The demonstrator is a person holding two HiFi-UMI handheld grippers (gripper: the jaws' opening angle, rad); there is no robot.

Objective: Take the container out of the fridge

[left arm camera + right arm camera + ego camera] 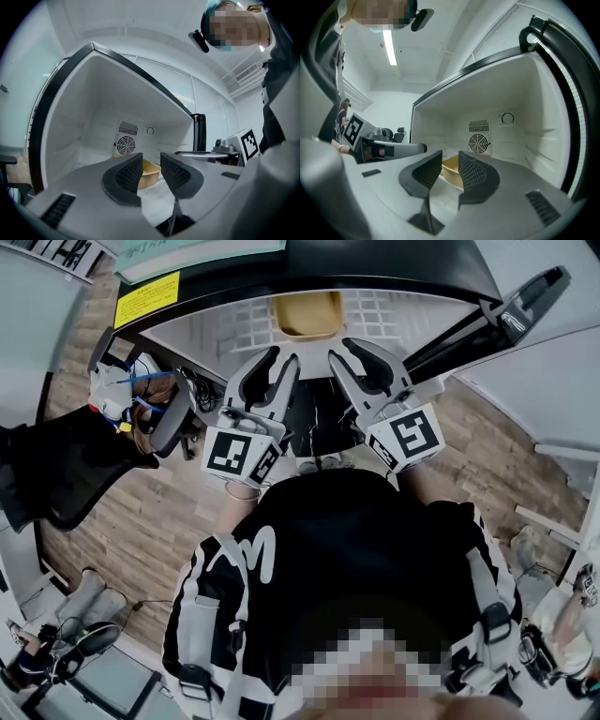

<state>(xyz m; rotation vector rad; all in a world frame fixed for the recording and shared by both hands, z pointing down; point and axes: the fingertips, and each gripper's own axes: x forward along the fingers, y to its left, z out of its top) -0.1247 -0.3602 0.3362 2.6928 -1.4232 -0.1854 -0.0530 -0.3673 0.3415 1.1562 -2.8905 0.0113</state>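
A tan open container (pixel 307 313) sits on the white shelf inside the open fridge (pixel 234 329), toward the back. Both grippers hover side by side in front of the fridge opening, short of the container. My left gripper (pixel 281 360) is open by a narrow gap with nothing between its pads; in its own view the container (pixel 150 173) shows through that gap (pixel 151 157). My right gripper (pixel 339 349) is also slightly open and empty, and the container (pixel 451 167) lies beyond its fingertips (pixel 450 153).
The black-edged fridge door (pixel 506 310) stands swung out to the right. A fan grille (pixel 125 144) and a dial (pixel 507 118) mark the fridge's back wall. A black office chair (pixel 56 474) stands left on the wooden floor, with cables and clutter (pixel 131 395) beside the fridge.
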